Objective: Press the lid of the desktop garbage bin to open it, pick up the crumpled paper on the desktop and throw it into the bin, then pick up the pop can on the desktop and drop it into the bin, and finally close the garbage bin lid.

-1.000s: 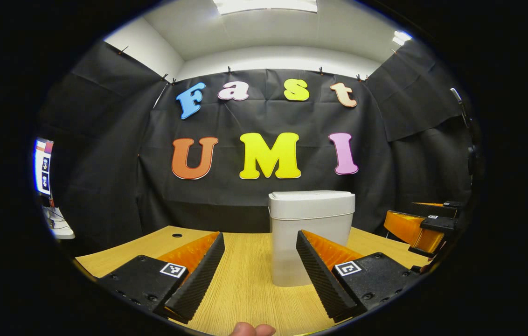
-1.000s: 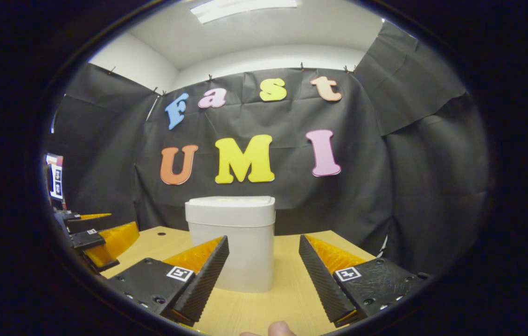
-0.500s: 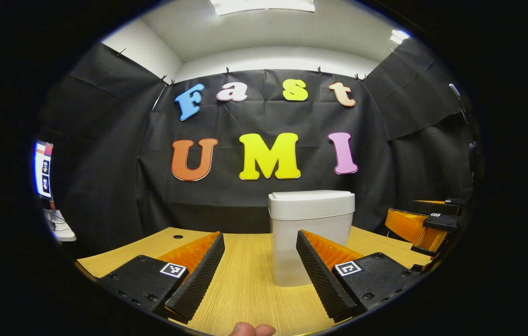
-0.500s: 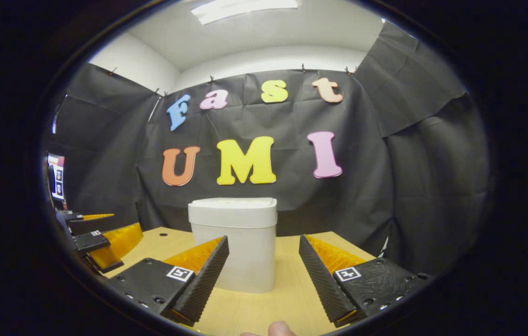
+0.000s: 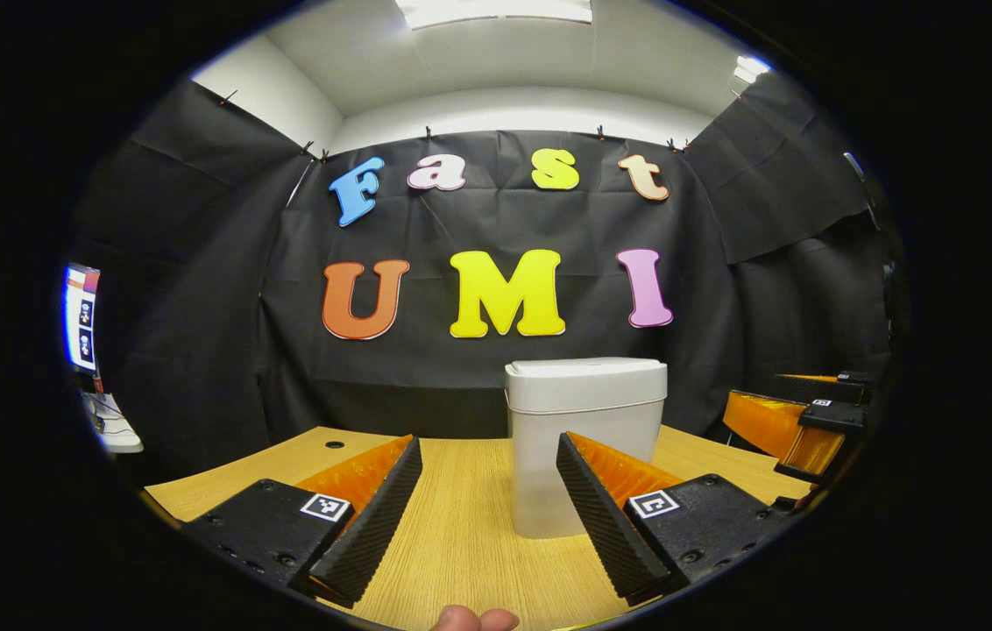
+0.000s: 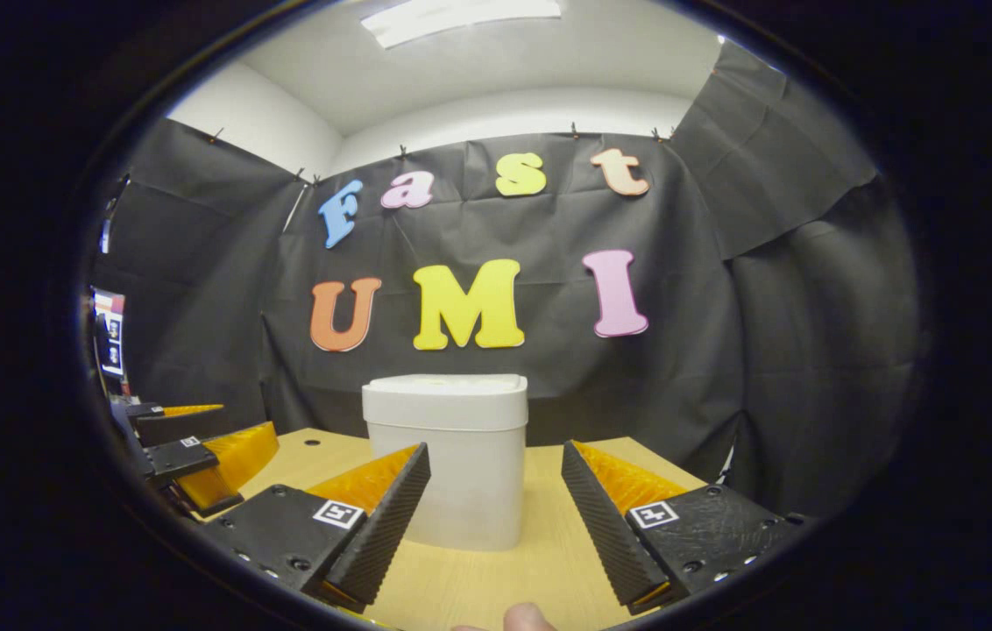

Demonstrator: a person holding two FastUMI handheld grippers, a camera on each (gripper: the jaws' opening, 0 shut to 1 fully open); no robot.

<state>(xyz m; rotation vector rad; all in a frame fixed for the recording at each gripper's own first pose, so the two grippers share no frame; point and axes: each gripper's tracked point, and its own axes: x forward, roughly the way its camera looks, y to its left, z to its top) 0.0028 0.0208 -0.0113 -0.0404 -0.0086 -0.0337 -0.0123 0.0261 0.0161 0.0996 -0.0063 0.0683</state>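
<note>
Right now, both tools are held open above the wooden table (image 5: 461,526), and nothing is gripped by either one. In the left gripper view, the left tool (image 5: 489,513) is pointed at the white bin (image 5: 585,438), which is seen standing upright near the far edge of the table, close to the black wall. The bin's lid (image 5: 585,384) is seen shut. The right tool (image 5: 798,421) is seen off by the table's right edge, well apart from the bin. In the right gripper view, the right tool (image 6: 496,517) is aimed at the bin (image 6: 448,464) too, and the left tool (image 6: 198,447) is seen by the left edge. A fingertip (image 5: 470,620) is seen at the bottom.
</note>
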